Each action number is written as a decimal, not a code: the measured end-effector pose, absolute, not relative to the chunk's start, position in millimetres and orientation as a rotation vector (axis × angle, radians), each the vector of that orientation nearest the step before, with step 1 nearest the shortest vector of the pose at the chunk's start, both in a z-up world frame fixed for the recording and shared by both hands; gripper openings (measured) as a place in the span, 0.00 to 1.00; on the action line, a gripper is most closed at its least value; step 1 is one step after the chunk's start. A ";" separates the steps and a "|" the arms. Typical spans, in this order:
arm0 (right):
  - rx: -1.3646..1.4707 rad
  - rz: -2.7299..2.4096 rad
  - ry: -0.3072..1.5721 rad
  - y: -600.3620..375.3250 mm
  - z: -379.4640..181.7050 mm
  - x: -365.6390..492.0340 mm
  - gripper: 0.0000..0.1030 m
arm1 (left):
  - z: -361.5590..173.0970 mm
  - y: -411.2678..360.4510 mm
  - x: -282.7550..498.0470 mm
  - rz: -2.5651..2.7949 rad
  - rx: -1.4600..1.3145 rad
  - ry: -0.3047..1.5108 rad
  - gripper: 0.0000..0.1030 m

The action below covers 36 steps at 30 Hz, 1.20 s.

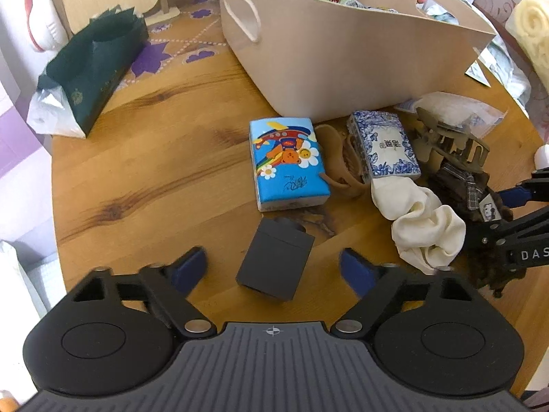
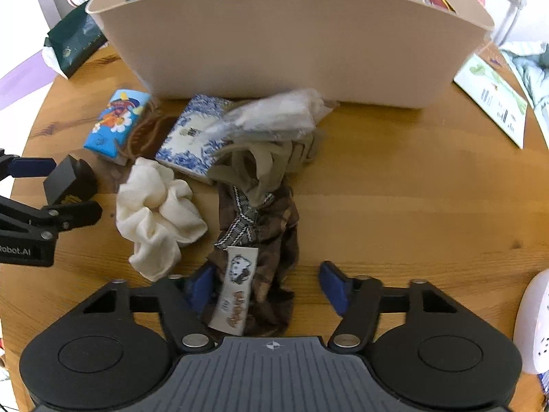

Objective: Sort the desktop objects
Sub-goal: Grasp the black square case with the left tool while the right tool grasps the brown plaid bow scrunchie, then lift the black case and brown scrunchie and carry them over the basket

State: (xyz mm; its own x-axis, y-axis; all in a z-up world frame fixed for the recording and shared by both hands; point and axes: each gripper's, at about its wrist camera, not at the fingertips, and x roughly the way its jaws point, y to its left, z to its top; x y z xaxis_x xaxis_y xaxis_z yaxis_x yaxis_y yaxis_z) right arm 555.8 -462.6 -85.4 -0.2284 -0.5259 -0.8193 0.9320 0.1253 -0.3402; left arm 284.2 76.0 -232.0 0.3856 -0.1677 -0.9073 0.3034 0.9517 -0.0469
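My left gripper (image 1: 274, 267) is open around a small black box (image 1: 274, 261) lying on the round wooden table (image 1: 154, 178); its fingers stand on either side, apart from the box. My right gripper (image 2: 266, 285) is open around brown patterned socks with a paper tag (image 2: 260, 240). A beige bin (image 2: 291, 41) stands at the back with items inside. In front of it lie a blue cartoon tissue pack (image 1: 288, 161), a blue-and-white tissue pack (image 1: 384, 144), a brown hair claw (image 1: 339, 164), a cream scrunchie (image 1: 422, 219) and an olive hair claw (image 2: 260, 164).
A dark green bag (image 1: 92, 72) lies at the table's back left. A clear plastic packet (image 2: 274, 113) rests on the olive claw. A white-and-green card (image 2: 494, 99) lies at the right. A white object (image 2: 532, 319) sits at the right edge.
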 end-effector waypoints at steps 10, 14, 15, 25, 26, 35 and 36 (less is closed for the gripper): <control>0.535 -1.451 1.073 -453.8 -81.7 547.1 0.32 | -223.4 83.1 283.3 -0.287 0.071 1.139 0.33; 0.551 -1.445 1.063 -446.2 -79.2 542.9 0.31 | -223.8 82.5 280.0 -0.264 0.071 1.138 0.31; 0.557 -1.443 1.060 -444.4 -78.2 541.5 0.31 | -222.7 83.1 279.0 -0.261 0.063 1.137 0.31; 0.563 -1.424 1.003 -428.4 -55.6 530.8 0.31 | -191.3 81.8 275.1 -0.244 0.014 1.080 0.31; 0.556 -1.423 0.998 -424.2 -51.8 529.5 0.31 | -187.4 80.9 275.3 -0.245 0.013 1.072 0.31; 0.497 -1.397 0.941 -420.9 -11.3 523.5 0.31 | -148.3 65.2 280.5 -0.270 0.021 0.988 0.31; 0.478 -1.393 0.940 -420.4 -5.5 524.3 0.31 | -143.5 63.2 282.2 -0.268 0.021 0.978 0.31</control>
